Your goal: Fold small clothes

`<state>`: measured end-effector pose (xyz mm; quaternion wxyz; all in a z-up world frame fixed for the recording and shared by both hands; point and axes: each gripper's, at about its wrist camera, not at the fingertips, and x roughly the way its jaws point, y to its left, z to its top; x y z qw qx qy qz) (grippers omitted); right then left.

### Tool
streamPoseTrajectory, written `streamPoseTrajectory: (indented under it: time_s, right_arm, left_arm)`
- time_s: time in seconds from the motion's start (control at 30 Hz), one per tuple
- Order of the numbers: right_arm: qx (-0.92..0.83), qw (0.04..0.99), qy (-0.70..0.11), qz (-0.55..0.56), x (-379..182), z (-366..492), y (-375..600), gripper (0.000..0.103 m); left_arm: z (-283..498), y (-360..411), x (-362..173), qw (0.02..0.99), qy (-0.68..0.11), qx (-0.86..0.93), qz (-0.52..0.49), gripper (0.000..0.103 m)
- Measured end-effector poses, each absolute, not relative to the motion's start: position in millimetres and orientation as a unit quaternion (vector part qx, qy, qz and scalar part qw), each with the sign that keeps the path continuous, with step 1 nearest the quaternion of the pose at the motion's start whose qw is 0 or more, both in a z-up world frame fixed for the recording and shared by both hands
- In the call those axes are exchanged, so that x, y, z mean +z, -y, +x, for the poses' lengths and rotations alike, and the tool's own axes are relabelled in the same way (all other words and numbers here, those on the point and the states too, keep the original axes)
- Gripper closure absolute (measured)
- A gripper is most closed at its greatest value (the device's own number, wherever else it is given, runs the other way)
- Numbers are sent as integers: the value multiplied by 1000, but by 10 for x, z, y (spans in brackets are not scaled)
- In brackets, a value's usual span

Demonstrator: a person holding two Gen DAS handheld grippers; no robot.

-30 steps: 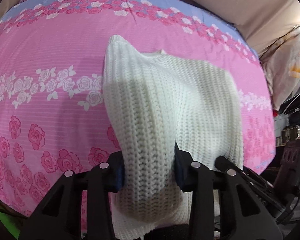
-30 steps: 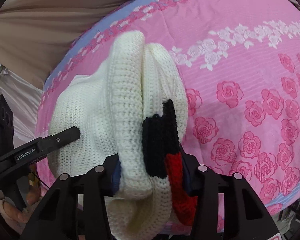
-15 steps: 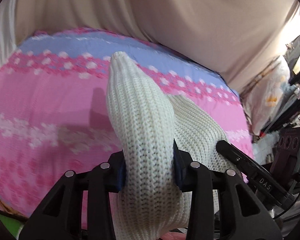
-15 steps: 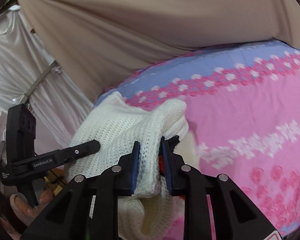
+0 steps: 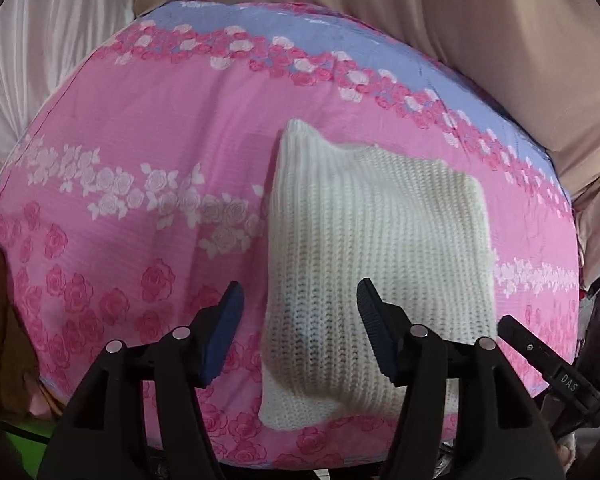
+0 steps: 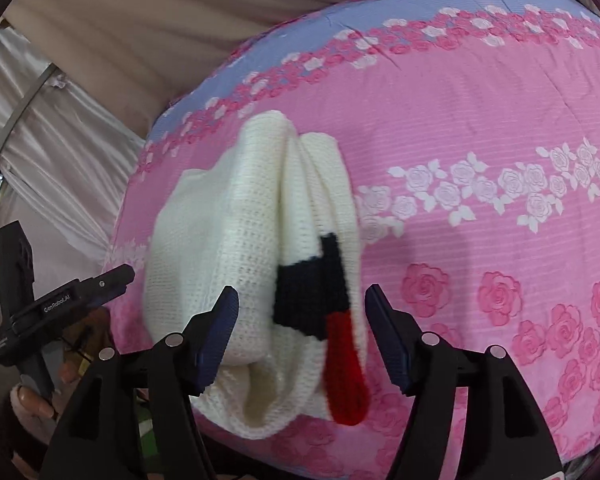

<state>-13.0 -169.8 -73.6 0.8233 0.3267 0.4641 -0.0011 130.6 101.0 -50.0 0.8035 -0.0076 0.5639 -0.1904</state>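
Both grippers just let go: white knit sweater now lies folded on the pink bedsheet, long axis running away between the opening jaws of left gripper and right gripper, neither touching it.

Black left gripper and right gripper, blue-padded jaws, silver screws
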Motion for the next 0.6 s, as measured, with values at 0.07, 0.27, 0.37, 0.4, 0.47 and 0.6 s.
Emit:
streamPoseTrajectory:
  time_s: [0.07, 0.27, 0.37, 0.4, 0.47, 0.6]
  right_arm:
    - [18, 840, -436, 322, -533, -87, 1582, 41]
    - [-14, 857, -471, 207, -541, 259, 1209, 46]
    - [6, 823, -490, 288, -867, 317, 1436, 89]
    - [7, 821, -487, 299, -871, 314, 1496, 89]
    - [2, 842, -451, 297, -645, 251, 1585, 89]
    - [-45, 853, -460, 243, -725, 185, 1702, 89]
  left_arm:
    - [1270, -1011, -486, 808, -556, -193, 0, 42]
    - [1046, -947, -604, 799, -563, -210, 18, 40]
    - [948, -937, -599, 798, -561, -221, 26, 40]
    - [917, -939, -595, 798, -559, -223, 30, 40]
    - [875, -948, -592, 800, -556, -225, 39, 40]
    - [819, -935, -664, 796, -561, -222, 54, 40]
